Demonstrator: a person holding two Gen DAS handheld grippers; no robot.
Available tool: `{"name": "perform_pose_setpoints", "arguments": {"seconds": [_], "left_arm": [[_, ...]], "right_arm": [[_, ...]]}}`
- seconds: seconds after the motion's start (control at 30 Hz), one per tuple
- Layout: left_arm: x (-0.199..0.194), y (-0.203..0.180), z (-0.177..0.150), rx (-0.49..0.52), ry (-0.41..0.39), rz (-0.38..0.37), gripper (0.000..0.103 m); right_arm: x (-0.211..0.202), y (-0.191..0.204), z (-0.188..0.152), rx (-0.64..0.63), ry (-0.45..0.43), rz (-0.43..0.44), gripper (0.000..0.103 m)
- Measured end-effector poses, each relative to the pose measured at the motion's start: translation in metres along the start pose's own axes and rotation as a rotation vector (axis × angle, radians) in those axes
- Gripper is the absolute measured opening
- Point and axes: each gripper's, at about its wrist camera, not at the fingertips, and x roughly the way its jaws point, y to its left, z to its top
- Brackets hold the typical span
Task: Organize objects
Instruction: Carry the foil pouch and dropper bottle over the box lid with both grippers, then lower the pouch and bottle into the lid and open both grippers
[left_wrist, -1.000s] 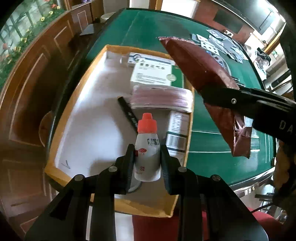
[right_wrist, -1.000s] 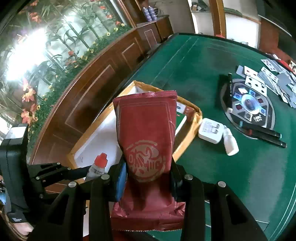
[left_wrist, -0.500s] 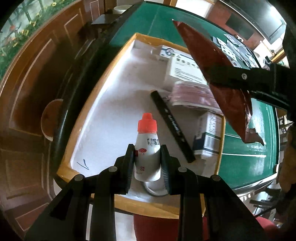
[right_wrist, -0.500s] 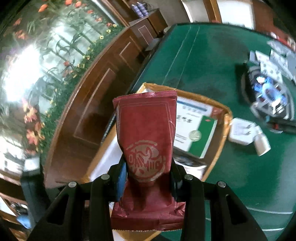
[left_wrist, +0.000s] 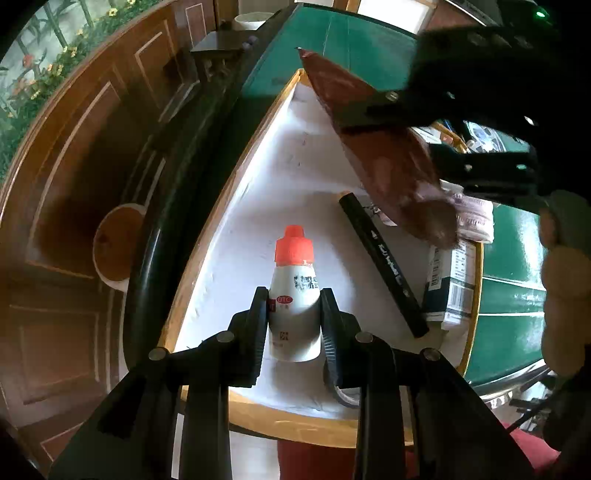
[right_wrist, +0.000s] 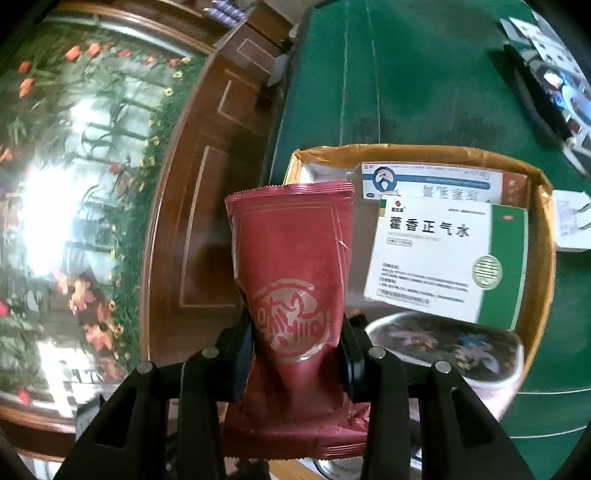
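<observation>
Left gripper (left_wrist: 294, 308) is clamped on the small white bottle with the orange cap (left_wrist: 294, 295), pads pressing both flanks, cap pointing away from the jaws, bottle poised over the white floor of the cardboard tray (left_wrist: 207, 236). Just right of it, a black marker (left_wrist: 382, 264) lies in the tray, with a barcoded box (left_wrist: 452, 284) beyond. Right gripper (right_wrist: 297, 341) pinches the dark red snack pouch (right_wrist: 295, 266) at its waist, pouch upright between the fingers, above the tray. Past those jaws to the right sit a white-and-green medicine box (right_wrist: 439, 258) and a pink-rimmed packet (right_wrist: 443, 343), with green felt table (right_wrist: 406, 92) beyond.
</observation>
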Motion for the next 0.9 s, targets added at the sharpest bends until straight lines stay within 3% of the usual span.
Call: {"name": "perform_pose_setpoints", "arguments": {"seconds": [0.3,0.63,0.9], "left_arm": [[0.004,0.003,0.003,0.012,0.019,0.002,0.027],[0.006,-0.004,-0.002,0.064,-0.001,0.045,0.027],[0.015,0.002,-0.003,0.056,0.011,0.025,0.027]], "right_arm": [[0.014,0.004,0.013,0.04,-0.021,-0.022,0.039],[0.016,0.01,0.019,0.005,-0.039,-0.144,0.039],[0.022,0.013,0.02,-0.03,-0.031,-0.253,0.039]]}}
